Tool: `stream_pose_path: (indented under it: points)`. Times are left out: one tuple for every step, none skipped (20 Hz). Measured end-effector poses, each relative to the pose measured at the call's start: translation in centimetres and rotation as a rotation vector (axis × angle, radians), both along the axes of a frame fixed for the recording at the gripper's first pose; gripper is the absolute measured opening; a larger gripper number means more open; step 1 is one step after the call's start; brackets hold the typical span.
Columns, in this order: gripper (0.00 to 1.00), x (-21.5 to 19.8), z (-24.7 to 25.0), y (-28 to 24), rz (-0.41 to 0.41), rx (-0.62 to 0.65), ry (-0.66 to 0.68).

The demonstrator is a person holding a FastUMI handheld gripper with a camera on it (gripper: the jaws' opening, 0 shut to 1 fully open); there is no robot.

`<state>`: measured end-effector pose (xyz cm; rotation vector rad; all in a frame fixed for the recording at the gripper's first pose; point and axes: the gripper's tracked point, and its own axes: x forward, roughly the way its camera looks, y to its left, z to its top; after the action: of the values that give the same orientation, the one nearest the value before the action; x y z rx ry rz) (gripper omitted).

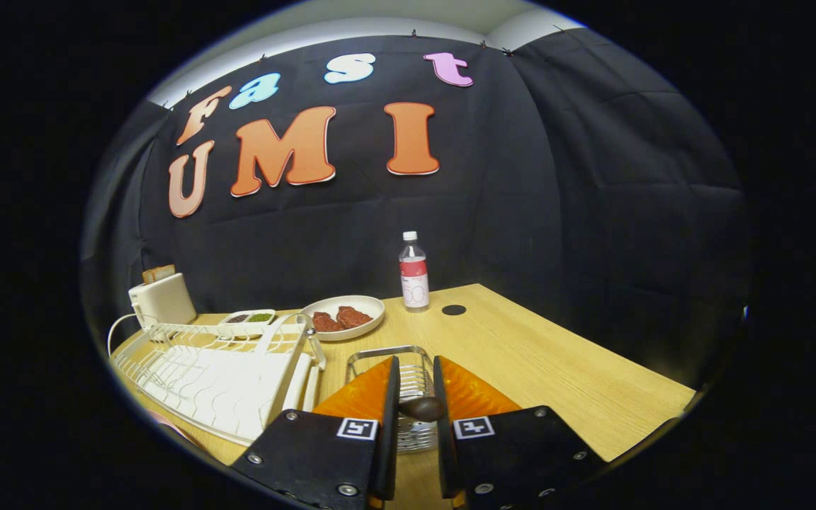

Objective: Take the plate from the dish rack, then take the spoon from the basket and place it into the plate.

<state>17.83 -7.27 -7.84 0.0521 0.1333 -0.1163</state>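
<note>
Rack [217, 375] lies left of the gripper [416, 397]; the wire basket [408, 368] sits just ahead. Its fingers clench the dark spoon [422, 408] (handle end, it seems). Lift straight clear before swinging toward the plate [372, 306] beyond, across the tabletop [542, 361].

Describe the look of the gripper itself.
The gripper has two flat upright jaws, each on a black angular block fixed with silver screws. Each block carries a small square black-and-white tag beside its jaw. Ribbed, wedge-shaped panels flank the jaws outside. No cables or sleeves can be seen.
</note>
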Motion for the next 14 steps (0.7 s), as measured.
stream_pose_path:
  points:
    - [0.21, 0.1, 0.1, 0.2, -0.006, -0.004, -0.001]
    - [0.14, 0.4, 0.0, -0.3, -0.022, -0.033, -0.003]
    - [0.12, 0.3, 0.0, -0.2, -0.027, -0.050, -0.003]
    - [0.10, 0.2, 0.4, 0.3, -0.018, -0.048, -0.004]
    - [0.10, -0.1, 0.7, 0.6, -0.009, -0.036, -0.011]
    - [0.09, -0.2, 1.2, 0.8, -0.008, -0.029, -0.018]
    - [0.09, -0.5, 1.8, 0.8, -0.012, -0.028, -0.032]
    - [0.08, -0.7, 2.5, 0.7, -0.015, -0.030, -0.045]
    - [0.08, -1.0, 3.3, 0.8, -0.014, -0.034, -0.059]
    - [0.08, -1.4, 4.1, 0.9, -0.016, -0.038, -0.074]
    - [0.08, -1.9, 5.0, 0.9, -0.017, -0.045, -0.085]
    - [0.08, -2.4, 5.9, 1.0, -0.019, -0.050, -0.100]
    - [0.08, -3.0, 6.9, 1.1, -0.020, -0.052, -0.118]
    - [0.08, -3.7, 7.9, 1.3, -0.018, -0.055, -0.133]
